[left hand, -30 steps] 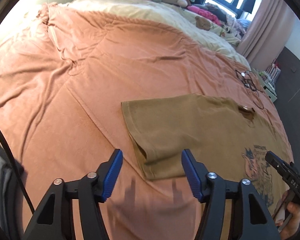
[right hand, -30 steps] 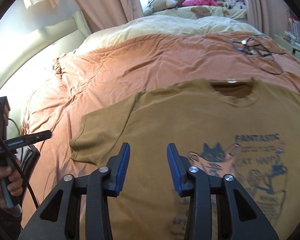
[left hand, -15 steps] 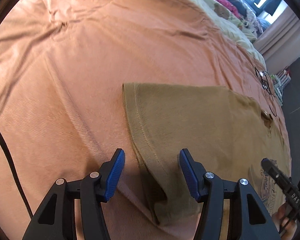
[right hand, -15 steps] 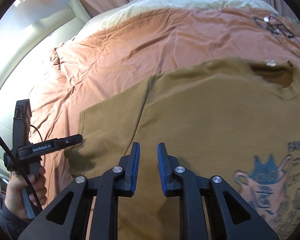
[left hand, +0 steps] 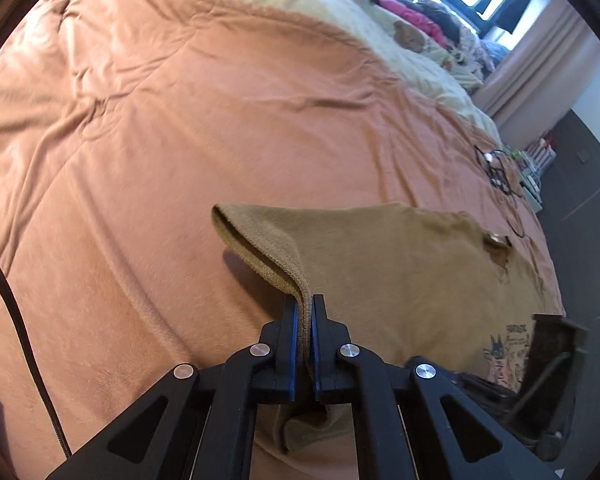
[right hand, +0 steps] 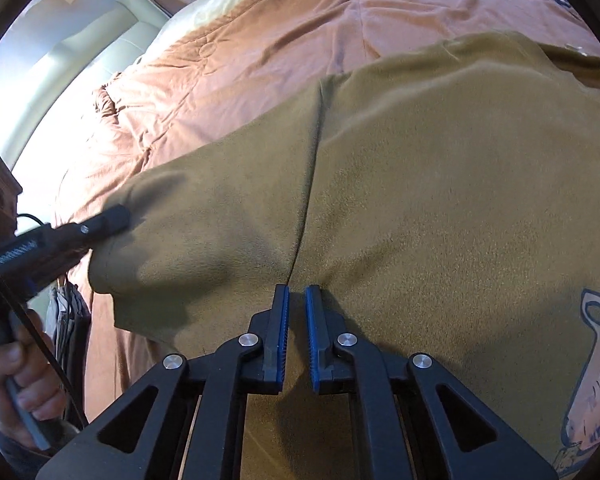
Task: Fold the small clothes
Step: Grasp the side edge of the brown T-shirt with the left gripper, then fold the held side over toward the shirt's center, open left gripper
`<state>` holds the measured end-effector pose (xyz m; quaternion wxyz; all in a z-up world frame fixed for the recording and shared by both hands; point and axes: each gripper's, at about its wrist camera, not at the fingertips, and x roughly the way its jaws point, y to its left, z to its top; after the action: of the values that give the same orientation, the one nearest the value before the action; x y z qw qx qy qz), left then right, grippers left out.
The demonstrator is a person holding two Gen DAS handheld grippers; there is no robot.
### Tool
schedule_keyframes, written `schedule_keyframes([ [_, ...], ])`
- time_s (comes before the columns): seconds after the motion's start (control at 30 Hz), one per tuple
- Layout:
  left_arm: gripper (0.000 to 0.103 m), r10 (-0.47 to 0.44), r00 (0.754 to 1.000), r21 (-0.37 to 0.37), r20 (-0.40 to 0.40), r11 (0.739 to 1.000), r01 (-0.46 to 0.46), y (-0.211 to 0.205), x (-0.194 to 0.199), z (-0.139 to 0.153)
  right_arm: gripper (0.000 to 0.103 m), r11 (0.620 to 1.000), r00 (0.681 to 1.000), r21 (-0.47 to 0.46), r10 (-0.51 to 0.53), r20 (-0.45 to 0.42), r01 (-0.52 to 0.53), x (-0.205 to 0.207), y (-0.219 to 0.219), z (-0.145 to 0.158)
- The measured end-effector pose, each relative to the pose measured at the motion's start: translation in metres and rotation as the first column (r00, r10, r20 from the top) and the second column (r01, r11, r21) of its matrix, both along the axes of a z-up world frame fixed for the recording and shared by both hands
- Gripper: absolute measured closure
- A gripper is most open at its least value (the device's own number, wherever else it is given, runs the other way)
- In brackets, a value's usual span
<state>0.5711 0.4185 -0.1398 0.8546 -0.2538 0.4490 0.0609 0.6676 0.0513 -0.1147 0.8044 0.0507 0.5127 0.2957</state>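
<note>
An olive-brown T-shirt point(left hand: 400, 272) with a cat print point(right hand: 596, 360) lies face up on the orange bedspread point(left hand: 180, 140). My left gripper point(left hand: 305, 308) is closing, its blue pads pressed on the sleeve hem, which rises off the bed in a raised fold. From the right wrist view that same left gripper point(right hand: 116, 216) reaches in from the left at the sleeve edge. My right gripper point(right hand: 296, 296) is closing too. Only a narrow slit is left between its pads, with T-shirt point(right hand: 440, 180) fabric pinched in it where the sleeve seam ends.
Black cables point(left hand: 500, 168) lie on the bedspread beyond the collar. A cream blanket, soft toys and clothes point(left hand: 420, 24) fill the far end. A padded headboard point(right hand: 92, 52) runs along the left. A person's hand point(right hand: 16, 380) holds the left gripper's handle.
My left gripper moved onto the sleeve, shut on its hem and raised it. My right gripper sank closer to the shirt and its jaws narrowed to a slit.
</note>
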Motion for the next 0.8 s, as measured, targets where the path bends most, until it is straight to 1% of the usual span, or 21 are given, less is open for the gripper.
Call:
schedule_keyframes([
  [0.07,0.098,-0.013,1.0,0.008,0.012,1.0,0.013,-0.006,0.003,0.01,0.097,1.0,1.0,0.014,0.006,-0.007,-0.006,0.001,0.0,0.003],
  [0.17,0.098,-0.041,0.999,0.025,0.028,0.999,0.04,-0.02,0.01,0.025,0.097,1.0,1.0,0.025,-0.007,0.009,0.007,0.0,-0.007,0.013],
  [0.37,0.098,-0.094,0.994,0.043,0.052,0.995,0.092,-0.056,0.025,0.047,0.095,0.998,1.0,0.062,-0.011,0.0,0.011,-0.003,-0.035,0.024],
  [0.43,0.098,-0.111,0.992,0.046,0.059,0.993,0.109,-0.068,0.029,0.052,0.088,0.998,1.0,0.053,-0.016,0.012,0.015,-0.006,-0.047,0.03],
  [0.47,0.098,-0.121,0.991,0.048,0.06,0.992,0.118,-0.074,0.031,0.054,0.079,0.999,0.999,0.047,-0.021,0.025,0.019,-0.006,-0.052,0.033],
  [0.5,0.098,-0.132,0.989,0.052,0.061,0.99,0.129,-0.081,0.034,0.057,0.066,0.999,0.999,0.041,-0.028,0.044,0.026,-0.008,-0.058,0.037],
  [0.53,0.098,-0.145,0.988,0.055,0.061,0.988,0.142,-0.088,0.036,0.058,0.059,0.999,0.998,0.042,-0.036,0.055,0.034,-0.009,-0.064,0.041],
  [0.57,0.098,-0.158,0.986,0.059,0.061,0.986,0.155,-0.096,0.039,0.06,0.046,0.998,0.997,0.046,-0.048,0.066,0.045,-0.01,-0.069,0.043],
  [0.6,0.098,-0.172,0.983,0.063,0.059,0.984,0.168,-0.104,0.042,0.061,0.042,0.997,0.995,0.054,-0.063,0.076,0.059,-0.011,-0.074,0.045],
  [0.7,0.098,-0.209,0.976,0.068,0.054,0.976,0.205,-0.125,0.049,0.062,0.042,0.99,0.992,0.106,-0.103,0.067,0.095,-0.01,-0.09,0.046],
  [0.8,0.098,-0.244,0.969,0.073,0.037,0.968,0.241,-0.15,0.059,0.059,0.042,0.985,0.989,0.121,-0.132,0.065,0.123,-0.007,-0.098,0.044],
])
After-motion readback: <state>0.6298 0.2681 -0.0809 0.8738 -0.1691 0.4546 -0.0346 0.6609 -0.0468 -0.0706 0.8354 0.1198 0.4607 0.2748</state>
